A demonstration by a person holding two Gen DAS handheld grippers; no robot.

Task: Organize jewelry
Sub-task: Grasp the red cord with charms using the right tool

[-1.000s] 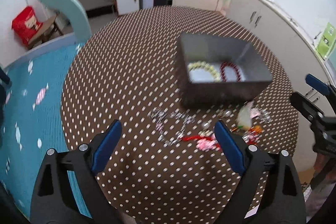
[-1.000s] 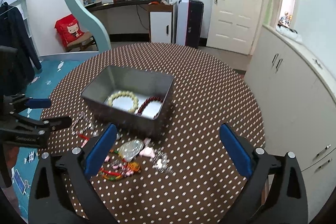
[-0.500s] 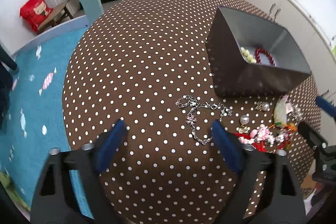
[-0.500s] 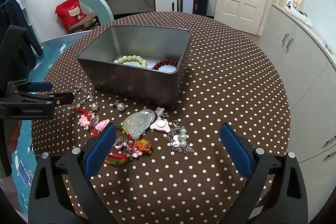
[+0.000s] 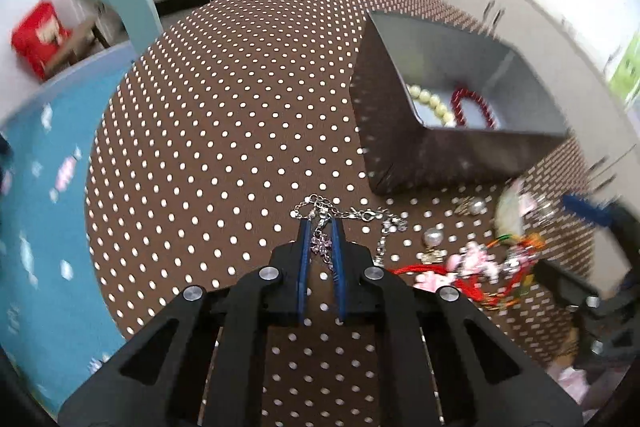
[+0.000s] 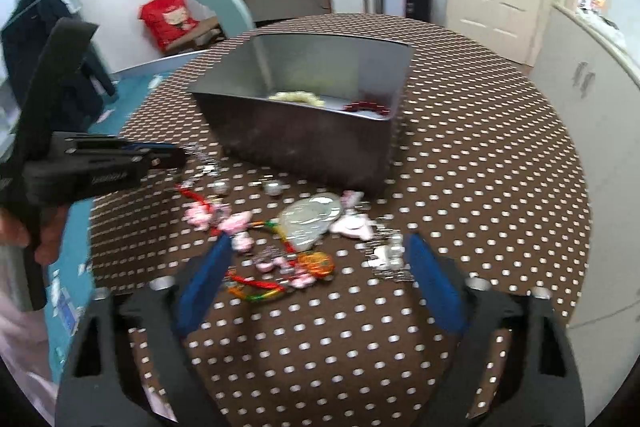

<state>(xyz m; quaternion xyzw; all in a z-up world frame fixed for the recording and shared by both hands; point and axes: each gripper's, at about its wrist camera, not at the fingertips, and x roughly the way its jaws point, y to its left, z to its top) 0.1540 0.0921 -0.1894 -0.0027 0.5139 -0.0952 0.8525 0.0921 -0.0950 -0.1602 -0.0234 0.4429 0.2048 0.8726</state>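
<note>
Silver chain (image 5: 352,217) with a small pink flower charm lies on the brown dotted tablecloth (image 5: 224,131), its charm section pinched between the blue pads of the left gripper (image 5: 320,227), whose jaws have just closed. Right gripper (image 6: 316,247) stands spread over the tangled pile of charms (image 6: 280,239), jaws narrowing, pads pressing nothing. Just beyond, a square grey metal box (image 6: 304,143) holds cream and red bead bracelets. Bare cloth stretches left of the chain.

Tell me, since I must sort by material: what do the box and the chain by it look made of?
Box: seemingly metal, dull grey finish, thin walls with a soft sheen. Chain: probably silver-toned metal, its small links glinting; whether plated cannot be told.
</note>
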